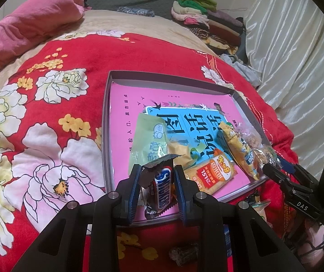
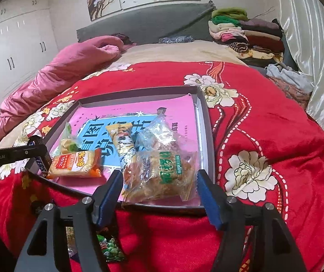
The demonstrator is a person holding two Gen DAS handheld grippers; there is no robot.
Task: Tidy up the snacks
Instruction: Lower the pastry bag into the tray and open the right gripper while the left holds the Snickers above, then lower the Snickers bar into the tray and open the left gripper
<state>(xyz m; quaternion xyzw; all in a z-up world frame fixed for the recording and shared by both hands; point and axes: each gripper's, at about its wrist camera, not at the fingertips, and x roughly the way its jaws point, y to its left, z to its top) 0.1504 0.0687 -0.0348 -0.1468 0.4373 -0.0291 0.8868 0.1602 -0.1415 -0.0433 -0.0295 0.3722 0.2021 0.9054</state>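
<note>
A red flowered blanket [image 2: 264, 117] covers the bed, and on it lies a shallow grey tray [image 2: 203, 117] with a pink sheet inside. Several snacks are already in the tray: a clear bag [image 2: 162, 176] marked "Kimaizi" at the near edge, an orange pack [image 2: 75, 164] with the figures "151", and a yellow stick pack [image 2: 122, 140] in the middle. The right gripper [image 2: 159, 195] stands released, its jaws apart on both sides of the clear bag without pressing it. The left gripper [image 1: 157, 188] is clenched on a Snickers bar [image 1: 162, 187], held upright over the near edge of the tray. The bar is gripped only across its middle, so it may tip or slide when released and fall outside the low rim. The clear bag partly overhangs the rim and could slip down on the soft blanket. A green packet [image 2: 108, 247] still lies outside the tray.
</note>
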